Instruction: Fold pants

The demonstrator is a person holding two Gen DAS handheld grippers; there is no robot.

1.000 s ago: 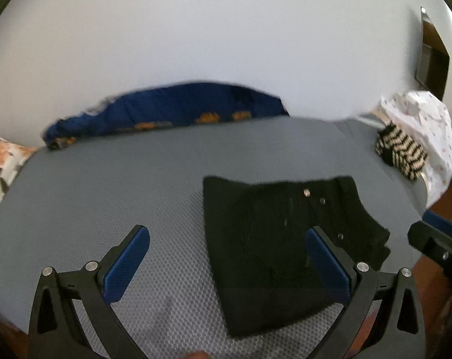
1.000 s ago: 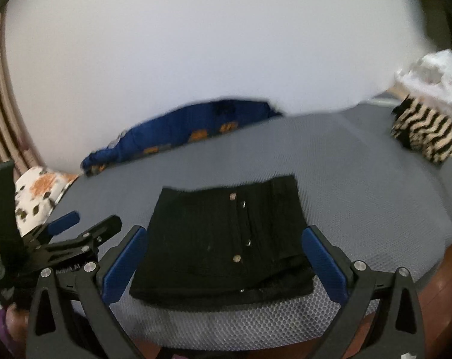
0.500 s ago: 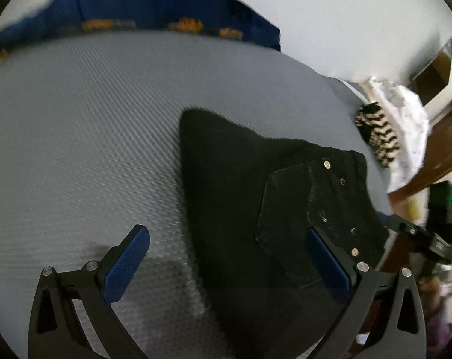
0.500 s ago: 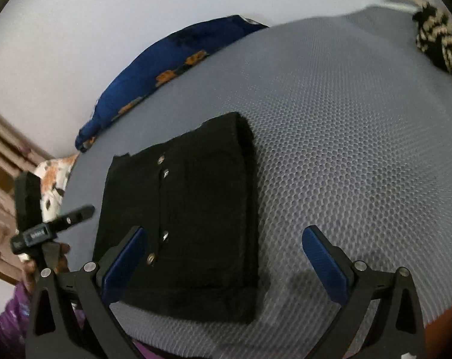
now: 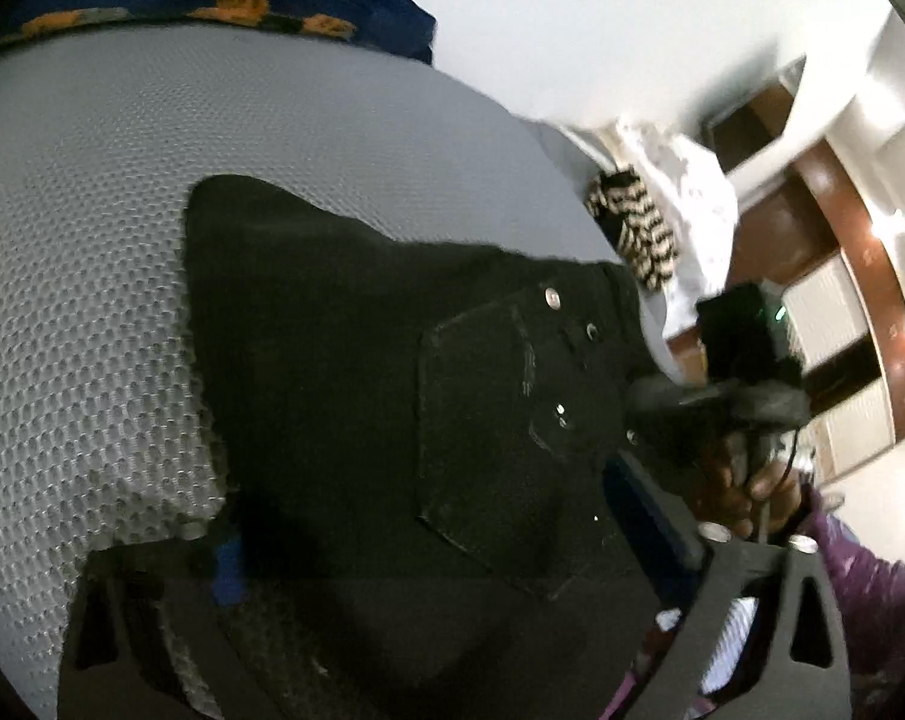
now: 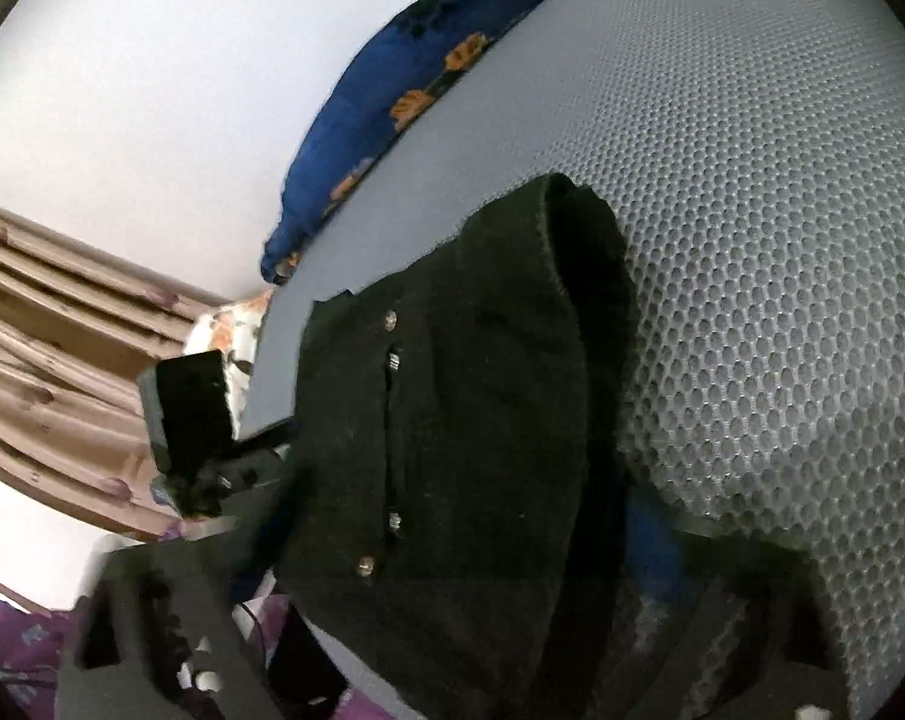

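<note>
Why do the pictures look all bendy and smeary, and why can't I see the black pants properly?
Left wrist view: the fisheye lens curves the bed, the room's right side smears, and the pants are so dark that only the rivets shine. Right wrist view: the mesh bulges, the pants show few folds, and the near gripper fingers look blurred.

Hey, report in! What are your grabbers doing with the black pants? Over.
Both grippers down at near edge of folded black pants, jaws just been closing, cloth between them. Pants flat on grey mattress. Nothing blocking.
</note>
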